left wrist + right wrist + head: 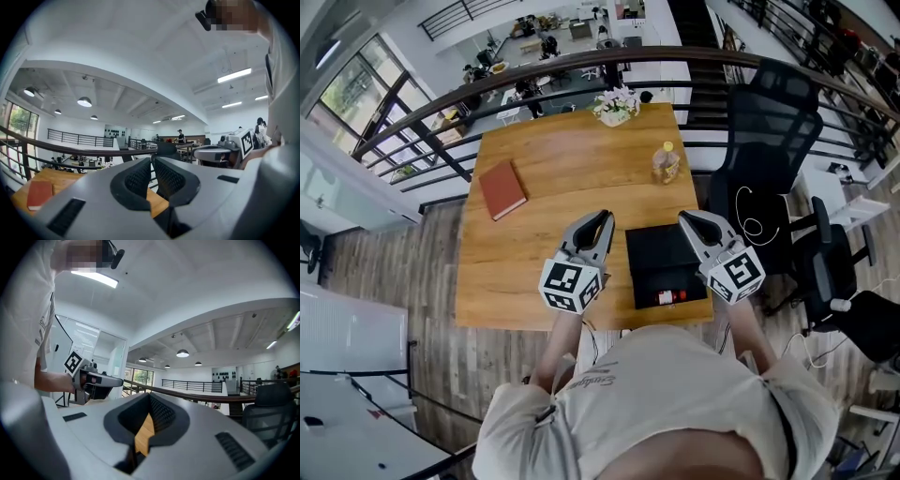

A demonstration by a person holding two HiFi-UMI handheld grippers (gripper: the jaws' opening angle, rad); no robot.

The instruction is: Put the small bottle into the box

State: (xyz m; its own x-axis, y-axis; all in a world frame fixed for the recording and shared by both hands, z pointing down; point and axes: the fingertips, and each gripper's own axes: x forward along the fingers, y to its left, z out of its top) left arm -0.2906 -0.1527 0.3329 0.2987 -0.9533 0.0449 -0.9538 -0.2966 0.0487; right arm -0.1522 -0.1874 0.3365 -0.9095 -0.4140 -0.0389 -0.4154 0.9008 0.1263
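Pressed together with nothing between them, the jaws of the left gripper [152, 163] and of the right gripper [150, 399] both point level above the near edge of the wooden table [553, 159]. Between the two grippers lies the black box [649, 246]. Beyond it, near the table's far right side, the small bottle [666, 163] stands upright, well apart from either gripper and not yet in the box. The right gripper is nearer, so it seems the one to reach. It should part its jaws wide before arriving, come in level around the body below the yellow cap, close squarely so the bottle does not tip, then lift clear of the box wall.
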